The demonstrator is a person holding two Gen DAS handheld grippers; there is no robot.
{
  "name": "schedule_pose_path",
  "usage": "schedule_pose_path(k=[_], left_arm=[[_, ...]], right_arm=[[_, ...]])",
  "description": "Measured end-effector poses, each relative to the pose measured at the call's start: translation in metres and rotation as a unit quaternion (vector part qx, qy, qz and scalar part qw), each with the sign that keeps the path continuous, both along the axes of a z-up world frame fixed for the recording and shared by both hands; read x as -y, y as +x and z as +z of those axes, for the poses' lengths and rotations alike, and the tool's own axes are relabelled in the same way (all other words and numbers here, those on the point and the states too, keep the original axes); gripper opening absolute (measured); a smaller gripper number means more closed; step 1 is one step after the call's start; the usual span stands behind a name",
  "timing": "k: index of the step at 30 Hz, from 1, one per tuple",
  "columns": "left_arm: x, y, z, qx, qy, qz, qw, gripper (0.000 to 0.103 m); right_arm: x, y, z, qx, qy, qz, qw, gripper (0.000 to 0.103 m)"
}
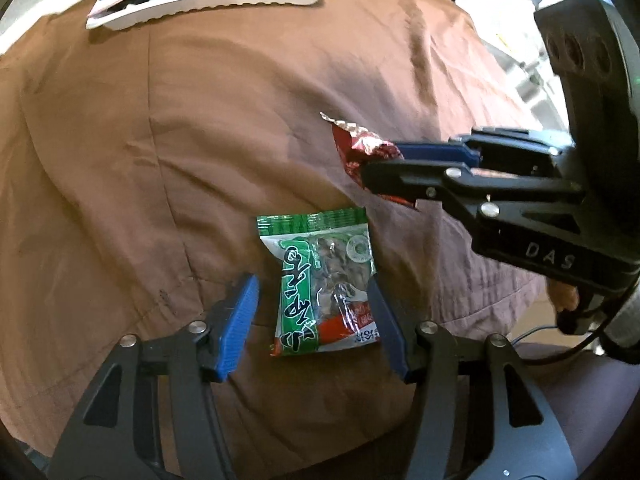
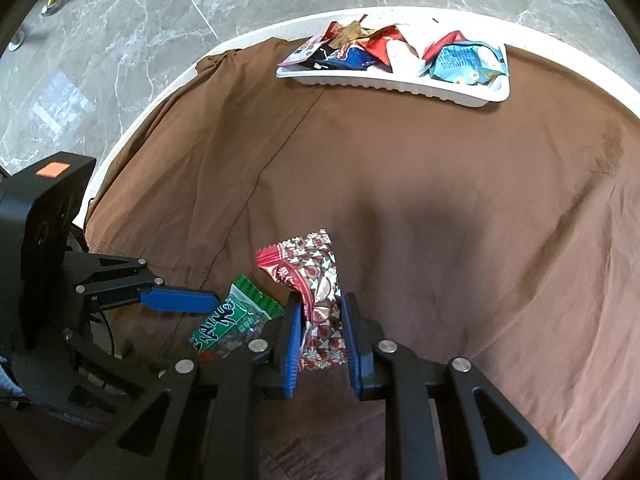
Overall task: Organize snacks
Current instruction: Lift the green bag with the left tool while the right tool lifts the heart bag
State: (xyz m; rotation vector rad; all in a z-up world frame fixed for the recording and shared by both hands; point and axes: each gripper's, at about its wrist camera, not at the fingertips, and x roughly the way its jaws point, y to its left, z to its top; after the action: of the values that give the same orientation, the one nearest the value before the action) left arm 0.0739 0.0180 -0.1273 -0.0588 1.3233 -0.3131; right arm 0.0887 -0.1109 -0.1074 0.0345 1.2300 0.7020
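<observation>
Lying flat on the brown cloth (image 1: 200,140), green packet (image 1: 326,280) sits between left gripper (image 1: 314,312) pads, spread and not pressing, long axis along the fingers. Alongside, right gripper (image 2: 322,340) clamped on red packet (image 2: 316,280). White tray (image 2: 400,84) far across.

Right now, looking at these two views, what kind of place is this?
Probably a room in a home or a studio, not a kitchen worktop. A white round table covered with a brown cloth stands on a grey marble-look tiled floor, and a white tray holds snack packets.
</observation>
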Motion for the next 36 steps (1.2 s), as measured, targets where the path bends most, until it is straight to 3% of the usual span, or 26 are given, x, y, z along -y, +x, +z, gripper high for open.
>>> schedule_pose_path(k=[13,19,23,30,36], left_arm=[[0.032,-0.007,-0.007,0.02,0.081,-0.042,0.9956,0.063],[0.034,-0.01,-0.007,0.027,0.086,-0.04,0.9951,0.062],[0.028,-0.012,-0.005,0.036,0.094,-0.032,0.9944,0.045],[0.021,-0.014,0.001,0.046,0.087,-0.03,0.9947,0.036],[0.023,-0.009,0.003,0.049,0.085,-0.026,0.9949,0.035]], right_arm=[[0.001,-0.005,-0.005,-0.007,-0.004,0.001,1.0,0.023],[0.002,-0.006,-0.009,-0.01,-0.008,0.001,1.0,0.023],[0.004,-0.006,-0.011,-0.011,-0.01,-0.001,1.0,0.023],[0.006,-0.007,-0.011,-0.012,-0.01,-0.001,1.0,0.023],[0.005,-0.009,-0.011,-0.014,-0.006,0.008,1.0,0.022]])
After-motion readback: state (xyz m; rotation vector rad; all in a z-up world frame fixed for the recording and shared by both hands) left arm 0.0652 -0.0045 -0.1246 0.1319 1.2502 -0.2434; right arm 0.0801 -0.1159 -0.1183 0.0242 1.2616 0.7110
